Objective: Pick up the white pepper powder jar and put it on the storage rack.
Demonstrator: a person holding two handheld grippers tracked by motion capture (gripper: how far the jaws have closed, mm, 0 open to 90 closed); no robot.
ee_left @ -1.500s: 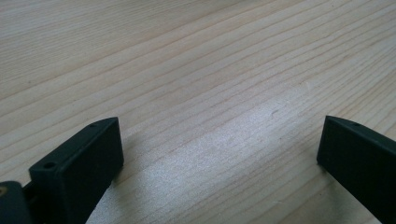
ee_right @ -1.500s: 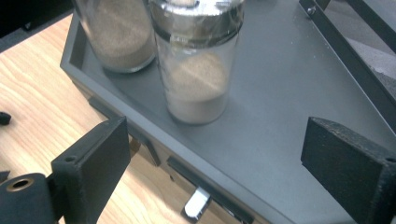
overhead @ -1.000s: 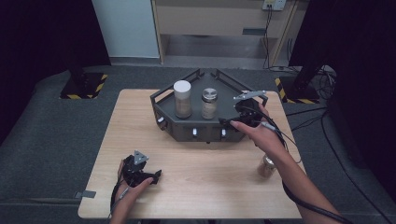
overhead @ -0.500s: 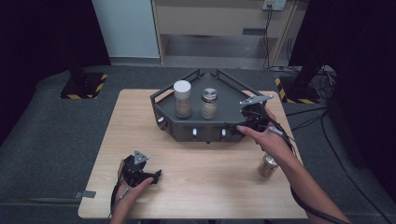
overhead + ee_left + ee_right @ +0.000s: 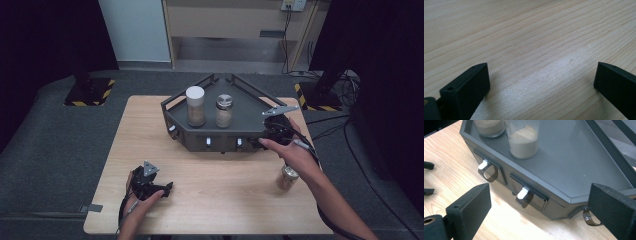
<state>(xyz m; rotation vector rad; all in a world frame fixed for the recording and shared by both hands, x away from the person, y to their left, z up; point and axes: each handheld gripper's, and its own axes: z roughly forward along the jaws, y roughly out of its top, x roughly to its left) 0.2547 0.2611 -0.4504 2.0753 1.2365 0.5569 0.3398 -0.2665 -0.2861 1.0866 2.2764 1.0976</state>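
- In the high view, on the wooden table (image 5: 210, 200): a dark angular tray (image 5: 250, 112) at the far middle, bearing a white-capped jar (image 5: 195, 106) and, just beside it, a metal-capped jar (image 5: 224, 111), both upright and part-filled with sandy powder.
- At the tray's right front corner: the right gripper (image 5: 272, 131), held in the right hand (image 5: 292, 152), close against the tray's edge; jaw spacing hard to read from up here.
- On the table near the right forearm, well apart from the tray: a third jar (image 5: 287, 177), upright.
- At the near left of the table: the left gripper (image 5: 150, 184), low over the wood in the left hand (image 5: 137, 205), far from the tray.
- In the left gripper view: bare wood grain (image 5: 536, 50) ahead, jaws spread wide with nothing between them.
- In the right gripper view: jaws standing wide apart, empty, framing the tray's front wall (image 5: 534, 200).
- On that wall: two small drawer fronts with white-tipped smoky pull tabs (image 5: 524, 193); above, on the tray floor, the bases of the two jars (image 5: 524, 143), touching nothing but the tray.
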